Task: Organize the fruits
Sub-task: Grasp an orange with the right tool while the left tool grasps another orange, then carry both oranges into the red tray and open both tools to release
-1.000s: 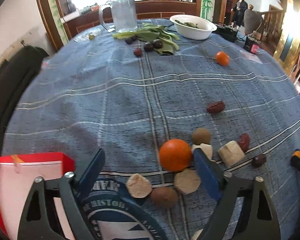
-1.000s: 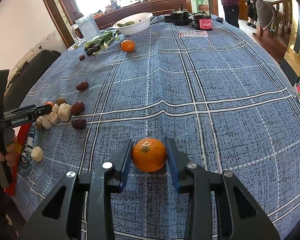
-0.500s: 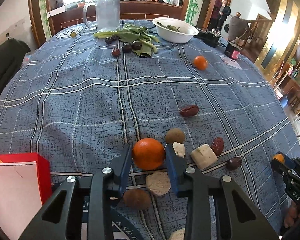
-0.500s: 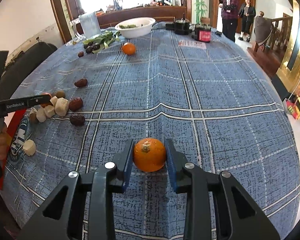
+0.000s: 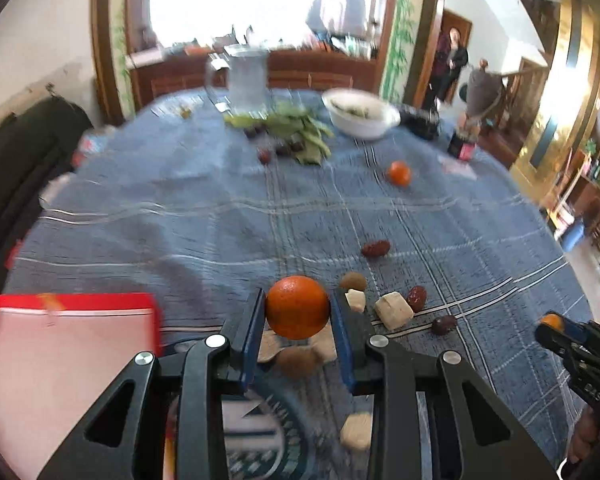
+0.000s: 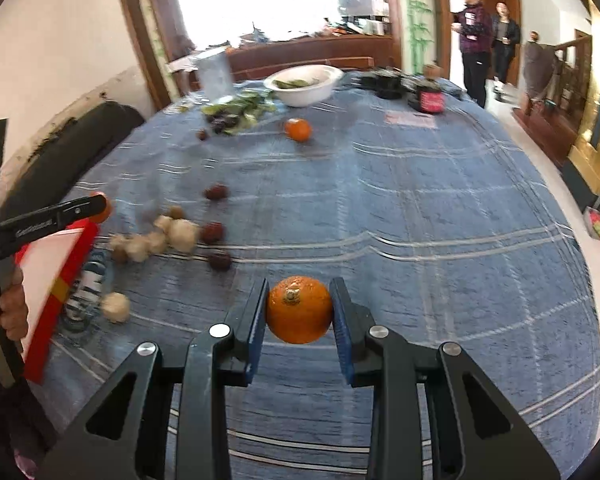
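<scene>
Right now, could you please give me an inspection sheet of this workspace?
Surface: table under a blue checked cloth.
Job's things: one orange in the left gripper; another orange in the right gripper; a third orange loose near the white bowl; red dates, brown fruits and pale chunks scattered.
Clutter: red box, glass jug, green leaves, dark devices.
Grippers: both shut on oranges.
Cables: nothing seen.
Surroundings: people standing by the doorway; bright window.
</scene>
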The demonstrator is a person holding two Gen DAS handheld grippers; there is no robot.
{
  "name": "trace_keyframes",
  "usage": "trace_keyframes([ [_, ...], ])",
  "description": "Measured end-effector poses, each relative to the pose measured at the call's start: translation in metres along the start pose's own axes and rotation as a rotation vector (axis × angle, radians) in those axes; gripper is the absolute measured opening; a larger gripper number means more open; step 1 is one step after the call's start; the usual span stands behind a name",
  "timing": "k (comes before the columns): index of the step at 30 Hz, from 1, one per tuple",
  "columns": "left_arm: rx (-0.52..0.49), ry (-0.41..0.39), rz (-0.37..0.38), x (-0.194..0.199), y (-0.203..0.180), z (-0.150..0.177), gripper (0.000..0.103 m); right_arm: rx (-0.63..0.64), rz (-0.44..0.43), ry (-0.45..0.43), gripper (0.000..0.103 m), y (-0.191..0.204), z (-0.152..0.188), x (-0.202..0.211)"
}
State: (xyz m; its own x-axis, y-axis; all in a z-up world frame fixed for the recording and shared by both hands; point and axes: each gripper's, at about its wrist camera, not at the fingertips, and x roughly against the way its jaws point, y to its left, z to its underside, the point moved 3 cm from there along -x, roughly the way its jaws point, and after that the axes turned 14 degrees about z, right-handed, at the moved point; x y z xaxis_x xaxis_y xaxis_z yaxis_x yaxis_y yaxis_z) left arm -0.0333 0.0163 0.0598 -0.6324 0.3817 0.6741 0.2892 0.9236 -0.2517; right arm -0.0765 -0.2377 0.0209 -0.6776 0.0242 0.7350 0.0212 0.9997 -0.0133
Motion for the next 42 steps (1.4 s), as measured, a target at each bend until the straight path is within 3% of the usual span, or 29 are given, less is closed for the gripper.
trace_keyframes([
  [4,-0.001,-0.068,-0.122,0.048,0.017,0.015,0.032,0.05,-0.099,-0.005,0.032,0.05,-0.006,0.004],
  [12,0.061,-0.098,-0.331,0.111,0.078,0.062,0.032,0.203,-0.333,-0.033,0.033,0.192,-0.007,0.021],
  [17,0.123,-0.093,-0.419,0.132,0.119,0.088,0.032,0.295,-0.419,-0.016,0.033,0.269,0.007,0.029],
  [21,0.165,-0.088,-0.447,0.138,0.14,0.101,0.032,0.351,-0.451,-0.004,0.033,0.305,0.021,0.035],
  [27,0.181,-0.078,-0.468,0.141,0.155,0.114,0.032,0.406,-0.455,0.023,0.033,0.324,0.038,0.037],
  [35,0.202,-0.04,-0.51,0.137,0.161,0.127,0.034,0.461,-0.392,0.075,0.035,0.333,0.053,0.027],
  [37,0.195,-0.04,-0.524,0.139,0.157,0.128,0.039,0.471,-0.384,0.078,0.038,0.332,0.056,0.028],
  [39,0.185,-0.049,-0.553,0.144,0.152,0.128,0.058,0.462,-0.379,0.068,0.047,0.328,0.054,0.031],
  [40,0.174,-0.065,-0.563,0.148,0.147,0.128,0.06,0.453,-0.382,0.061,0.053,0.326,0.054,0.034],
  [42,0.16,-0.079,-0.579,0.154,0.141,0.127,0.065,0.429,-0.393,0.032,0.054,0.32,0.051,0.043],
])
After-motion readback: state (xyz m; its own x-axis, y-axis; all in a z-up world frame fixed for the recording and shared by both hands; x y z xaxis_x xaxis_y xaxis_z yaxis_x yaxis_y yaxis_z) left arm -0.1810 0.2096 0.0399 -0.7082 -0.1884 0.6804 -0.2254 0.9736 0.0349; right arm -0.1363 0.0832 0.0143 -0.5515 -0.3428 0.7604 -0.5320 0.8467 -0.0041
